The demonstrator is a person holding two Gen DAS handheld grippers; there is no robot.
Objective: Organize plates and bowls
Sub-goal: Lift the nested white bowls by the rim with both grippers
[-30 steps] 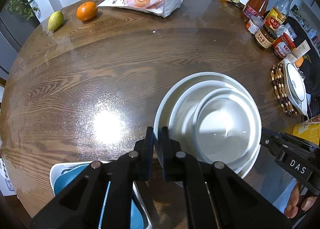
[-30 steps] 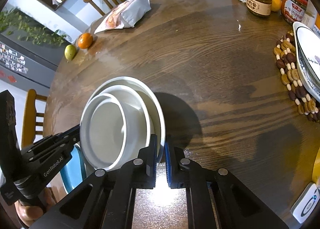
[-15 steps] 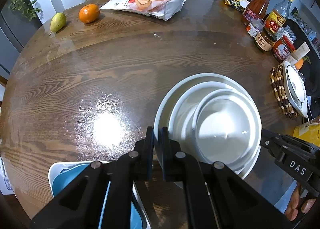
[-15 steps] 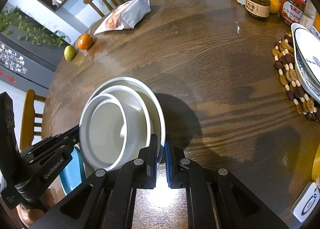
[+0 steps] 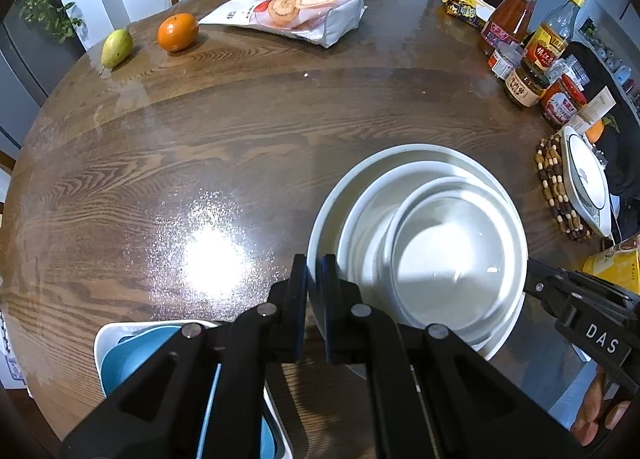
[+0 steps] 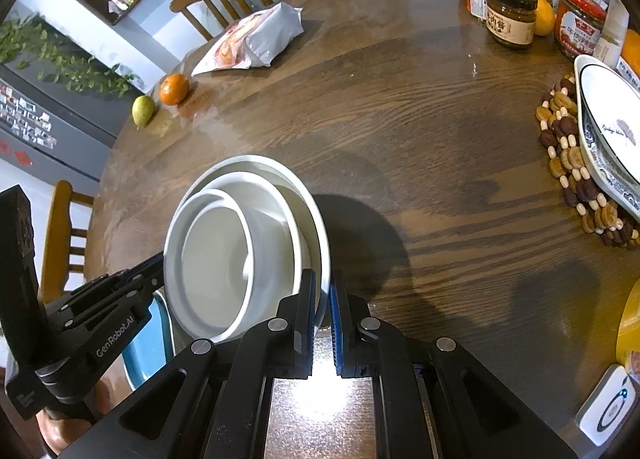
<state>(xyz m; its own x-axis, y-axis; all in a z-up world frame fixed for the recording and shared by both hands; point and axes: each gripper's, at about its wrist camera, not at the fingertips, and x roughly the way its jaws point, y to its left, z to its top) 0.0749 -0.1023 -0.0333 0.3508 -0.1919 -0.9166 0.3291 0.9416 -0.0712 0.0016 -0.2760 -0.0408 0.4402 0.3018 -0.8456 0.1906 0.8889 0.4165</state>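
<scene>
Three white bowls sit nested, the smallest (image 5: 448,259) innermost and the largest (image 5: 400,151) outermost. My left gripper (image 5: 313,263) is shut on the large bowl's left rim. My right gripper (image 6: 323,279) is shut on its right rim (image 6: 316,219). Each gripper shows in the other's view: the right gripper (image 5: 534,277) at the stack's right edge, the left gripper (image 6: 158,265) at its left edge. The stack casts a dark shadow on the wood to its right and seems to hang just above the table (image 5: 200,147). A blue dish (image 5: 132,355) lies in a white tray at the near edge.
A pear (image 5: 116,47), an orange (image 5: 178,31) and a snack bag (image 5: 288,13) lie at the far side, before wooden chairs. Jars and sauce bottles (image 5: 524,55) crowd the right. A patterned plate (image 6: 608,119) rests on a bead trivet (image 6: 568,163). A white device (image 6: 608,407) lies near right.
</scene>
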